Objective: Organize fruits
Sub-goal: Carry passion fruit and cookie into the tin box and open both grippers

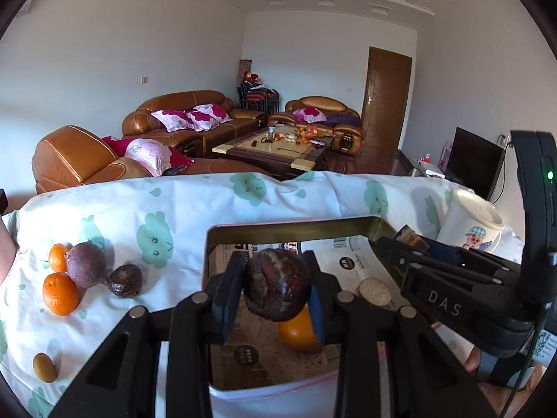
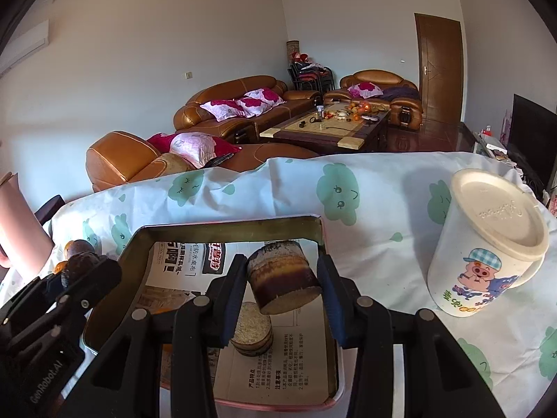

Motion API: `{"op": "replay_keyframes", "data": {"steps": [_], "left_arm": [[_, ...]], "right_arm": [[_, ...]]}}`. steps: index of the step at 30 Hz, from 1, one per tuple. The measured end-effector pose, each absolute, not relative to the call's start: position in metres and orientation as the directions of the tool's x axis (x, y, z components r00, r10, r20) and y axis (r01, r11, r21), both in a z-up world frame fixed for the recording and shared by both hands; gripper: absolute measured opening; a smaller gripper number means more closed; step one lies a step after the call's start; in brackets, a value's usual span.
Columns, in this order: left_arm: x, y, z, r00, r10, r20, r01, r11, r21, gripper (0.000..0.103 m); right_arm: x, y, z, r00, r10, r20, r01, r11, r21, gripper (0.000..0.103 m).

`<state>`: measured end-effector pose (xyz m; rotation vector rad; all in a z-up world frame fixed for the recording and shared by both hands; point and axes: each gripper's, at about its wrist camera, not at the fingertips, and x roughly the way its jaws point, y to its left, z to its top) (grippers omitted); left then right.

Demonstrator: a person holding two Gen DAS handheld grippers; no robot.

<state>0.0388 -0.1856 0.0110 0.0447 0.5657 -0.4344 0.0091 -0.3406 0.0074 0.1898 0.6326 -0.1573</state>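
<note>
Your left gripper (image 1: 275,284) clamps a wrinkled passion fruit (image 1: 276,284) over the tin tray (image 1: 296,224), above an orange (image 1: 299,331). Your right gripper (image 2: 283,287) pinches a brown cylinder (image 2: 283,282) over that tray. Far left on the cloth (image 1: 195,216) lie 2 oranges (image 1: 60,292).

White lidded mug (image 2: 487,244) with pig cartoon upright on cloud-print cloth (image 2: 365,216) covering bench. Background: brown leather sofas (image 1: 188,115), coffee table (image 1: 278,149), wooden door (image 1: 386,97), dark TV (image 1: 475,160).
</note>
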Motion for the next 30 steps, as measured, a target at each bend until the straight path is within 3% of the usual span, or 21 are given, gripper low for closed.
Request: {"op": "replay_keyframes", "data": {"steps": [11, 17, 19, 20, 21, 26, 30], "left_arm": [[0.043, -0.193, 0.002, 0.751, -0.35, -0.56, 0.379, 0.923, -0.069, 0.037], [0.019, -0.187, 0.012, 0.829, -0.304, -0.469, 0.341, 0.94, -0.007, 0.077], [0.016, -0.185, 0.014, 0.839, -0.299, -0.455, 0.338, 0.941, 0.005, 0.095], [0.014, -0.185, 0.016, 0.844, -0.297, -0.447, 0.337, 0.941, 0.011, 0.103], [0.011, -0.185, 0.018, 0.854, -0.29, -0.433, 0.332, 0.943, 0.023, 0.103], [-0.007, -0.187, 0.021, 0.895, -0.218, -0.389, 0.294, 0.944, 0.147, 0.103], [-0.008, -0.171, 0.021, 0.895, -0.19, -0.404, 0.263, 0.955, 0.134, 0.103]], "right_arm": [[0.019, -0.341, -0.004, 0.779, 0.002, -0.627, 0.152, 0.969, 0.193, 0.044], [0.013, -0.347, 0.002, 0.801, 0.023, -0.598, 0.159, 0.955, 0.25, 0.046], [0.009, -0.353, 0.005, 0.82, 0.029, -0.571, 0.169, 0.942, 0.289, 0.053], [0.007, -0.356, 0.006, 0.832, 0.039, -0.553, 0.164, 0.935, 0.314, 0.068], [0.004, -0.358, 0.008, 0.845, 0.042, -0.532, 0.161, 0.931, 0.329, 0.074], [-0.007, -0.341, 0.02, 0.886, -0.04, -0.462, 0.166, 0.957, 0.236, 0.074], [-0.015, -0.339, 0.026, 0.903, -0.085, -0.421, 0.19, 0.959, 0.212, 0.074]]}}
